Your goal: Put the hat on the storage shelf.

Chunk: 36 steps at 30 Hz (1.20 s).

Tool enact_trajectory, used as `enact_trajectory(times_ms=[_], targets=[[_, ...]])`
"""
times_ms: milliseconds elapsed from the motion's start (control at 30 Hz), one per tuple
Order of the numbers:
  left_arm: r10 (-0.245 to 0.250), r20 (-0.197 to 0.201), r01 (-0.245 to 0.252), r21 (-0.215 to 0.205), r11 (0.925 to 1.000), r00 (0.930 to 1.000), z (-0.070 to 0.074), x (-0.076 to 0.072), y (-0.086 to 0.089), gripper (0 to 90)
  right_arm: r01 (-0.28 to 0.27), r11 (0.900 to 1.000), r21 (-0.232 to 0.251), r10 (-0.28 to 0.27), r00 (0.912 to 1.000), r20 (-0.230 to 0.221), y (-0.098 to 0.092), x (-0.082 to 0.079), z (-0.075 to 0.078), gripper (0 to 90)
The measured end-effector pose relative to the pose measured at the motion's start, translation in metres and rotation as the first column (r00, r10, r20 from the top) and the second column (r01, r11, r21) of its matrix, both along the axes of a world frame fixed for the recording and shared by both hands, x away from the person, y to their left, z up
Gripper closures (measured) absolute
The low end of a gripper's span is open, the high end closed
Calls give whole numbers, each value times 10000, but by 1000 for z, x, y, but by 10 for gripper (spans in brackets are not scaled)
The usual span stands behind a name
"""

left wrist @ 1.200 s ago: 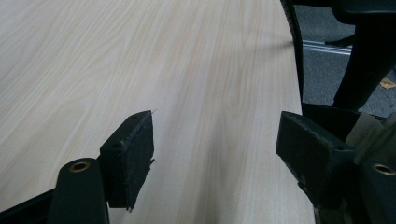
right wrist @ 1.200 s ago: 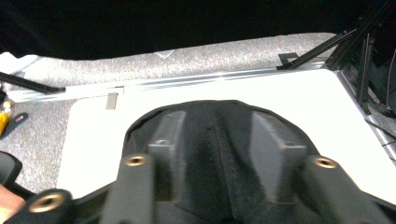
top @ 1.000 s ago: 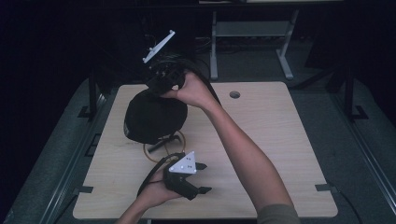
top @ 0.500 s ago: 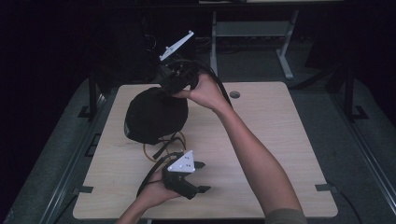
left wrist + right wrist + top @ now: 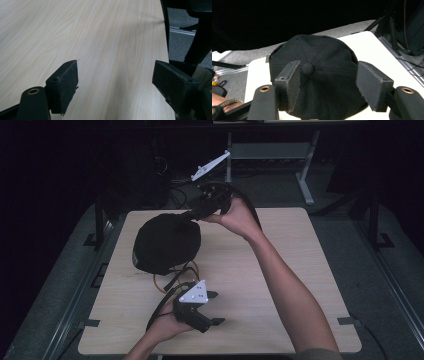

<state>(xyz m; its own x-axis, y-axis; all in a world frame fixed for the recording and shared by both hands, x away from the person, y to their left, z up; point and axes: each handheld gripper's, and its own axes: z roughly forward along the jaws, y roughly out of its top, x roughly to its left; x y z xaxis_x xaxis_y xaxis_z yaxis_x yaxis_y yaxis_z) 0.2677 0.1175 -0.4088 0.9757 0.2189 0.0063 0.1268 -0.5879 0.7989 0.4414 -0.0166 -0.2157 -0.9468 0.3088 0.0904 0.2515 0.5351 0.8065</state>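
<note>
A black cap (image 5: 167, 242) lies on the back left of the wooden table (image 5: 290, 270), its top button (image 5: 307, 68) facing my right gripper. My right gripper (image 5: 196, 213) hovers just right of the cap, pointing at it. Its jaws (image 5: 328, 67) have just been opening and stand apart, with the crown seen between them and no pad pressing on it. Near the front edge, my left gripper (image 5: 216, 309) rests low over bare wood and points right. Its jaws (image 5: 115, 67) have just been opening and are wide apart, with nothing between them.
A coiled tan cable (image 5: 175, 276) lies just in front of the cap, running to the left gripper. The table's right edge (image 5: 167, 50) is close ahead of the left gripper, with a dark chair leg (image 5: 200, 42) beyond it. A metal desk frame (image 5: 270, 151) stands behind the table.
My right gripper has drawn back to the right, away from the cap, and its jaws have widened. The cap stays flat on the table. The left hand has not moved.
</note>
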Motion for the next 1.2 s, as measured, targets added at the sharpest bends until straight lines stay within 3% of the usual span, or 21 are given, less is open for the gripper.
enact_trajectory(times_ms=[833, 900, 1200], targets=[[199, -158, -200, -93, 9998, 9997, -2, 2, 0, 197, 1138, 9930, 325, -1133, 9934, -167, -84, -10, -10, 323], [206, -87, -207, -170, 9996, 9998, -2, 1, 0, 197, 1297, 9908, 378, -1284, 9911, -337, -90, -14, -10, 318], [193, -85, -194, -182, 9996, 9998, -2, 2, 0, 196, 1693, 9844, 468, -1675, 9850, -409, -122, -23, -24, 306]])
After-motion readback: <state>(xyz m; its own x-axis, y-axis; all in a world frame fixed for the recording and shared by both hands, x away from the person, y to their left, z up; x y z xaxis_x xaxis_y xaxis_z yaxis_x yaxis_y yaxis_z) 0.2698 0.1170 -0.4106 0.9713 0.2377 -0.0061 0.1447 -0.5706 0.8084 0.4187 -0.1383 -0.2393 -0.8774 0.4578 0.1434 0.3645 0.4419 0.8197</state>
